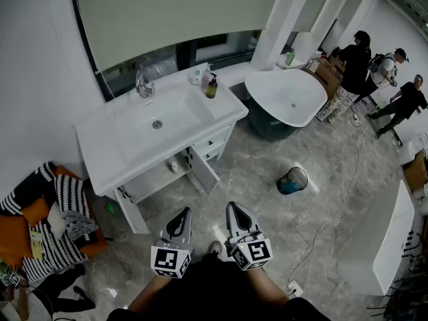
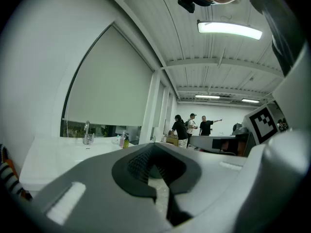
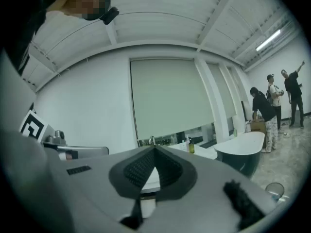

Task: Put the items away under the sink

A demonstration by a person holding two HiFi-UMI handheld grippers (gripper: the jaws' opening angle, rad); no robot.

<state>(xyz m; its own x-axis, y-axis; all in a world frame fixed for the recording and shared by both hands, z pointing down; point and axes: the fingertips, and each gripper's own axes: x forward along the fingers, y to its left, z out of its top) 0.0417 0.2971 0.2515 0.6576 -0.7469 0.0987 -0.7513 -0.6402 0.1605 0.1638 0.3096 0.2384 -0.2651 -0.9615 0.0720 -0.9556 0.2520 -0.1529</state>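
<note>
The bottles stand together at the sink's (image 1: pixel 100 154) back right corner, by the window: a dark pump bottle (image 1: pixel 211 87) nearest the corner and two pale bottles (image 1: pixel 200 77) just behind it towards the tap (image 1: pixel 142 85). The tap stands at the middle of the back edge, and the basin holds nothing else.

Under the sink, both cabinet doors (image 1: pixel 204 170) hang open. A small pale thing (image 1: pixel 172 166) sits on the shelf inside, too small to make out.

The left tongs (image 1: pixel 183 214) and right tongs (image 1: pixel 234 209) are side by side over the floor in front of the cabinet, well apart from the bottles and pointing towards the sink. Both are closed tip to tip, with nothing between the jaws in either gripper view.

A white bathtub (image 1: pixel 294 99) stands right of the sink, with a dark bin (image 1: pixel 292 179) on the floor before it. Three people (image 1: pixel 374 72) stand at the far right. Striped cloth (image 1: pixel 63 199) lies on an orange seat to the left of the sink.
</note>
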